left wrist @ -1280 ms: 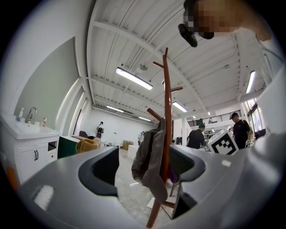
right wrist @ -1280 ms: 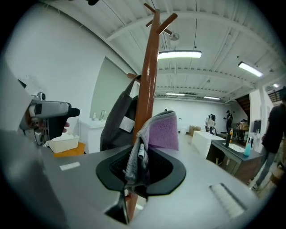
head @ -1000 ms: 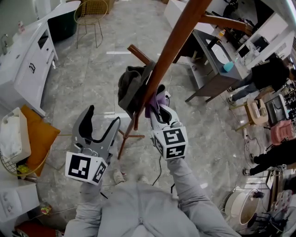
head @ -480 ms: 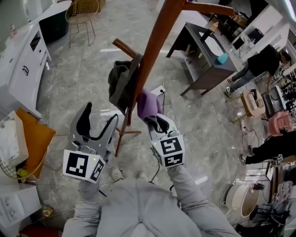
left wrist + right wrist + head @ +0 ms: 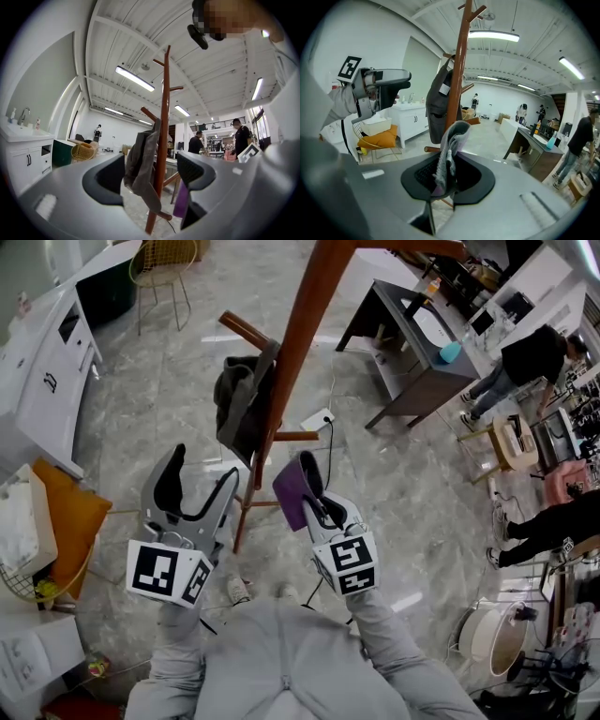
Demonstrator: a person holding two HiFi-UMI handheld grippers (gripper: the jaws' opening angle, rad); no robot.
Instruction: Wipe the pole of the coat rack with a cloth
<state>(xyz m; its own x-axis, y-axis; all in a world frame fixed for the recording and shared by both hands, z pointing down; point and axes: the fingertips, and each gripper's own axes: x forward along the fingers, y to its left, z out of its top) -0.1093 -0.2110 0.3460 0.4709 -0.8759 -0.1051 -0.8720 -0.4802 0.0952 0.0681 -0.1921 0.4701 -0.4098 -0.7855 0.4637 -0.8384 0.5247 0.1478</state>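
I'm holding the right gripper (image 5: pixel 310 476) low beside the pole (image 5: pixel 298 329), and its jaws are pinching a purple cloth (image 5: pixel 292 491). In the right gripper view the cloth is bunching up out of the closed pads and drooping over them, with the pole rising straight behind it. From the head view the cloth is sitting just to the right of the pole's lower stretch. The left gripper view is showing a narrow gap between the two, so I'm reading the cloth as just off the wood, not on it.

I'm carrying the left gripper (image 5: pixel 195 486) on the other side of the pole, near it but not touching. Its jaws are standing wide apart with nothing held between them. Its camera is looking through the gap at the pole and at a grey garment (image 5: pixel 240 401) that is hanging from a peg (image 5: pixel 246 330) higher up. The garment is draping down the left of the pole, above both grippers.

The rack is standing on a pale marble floor (image 5: pixel 169 362). A white cabinet (image 5: pixel 42 381) and an orange cushion (image 5: pixel 80 512) are lying well off to my left, and a dark desk (image 5: pixel 403 352) is standing off to the right.
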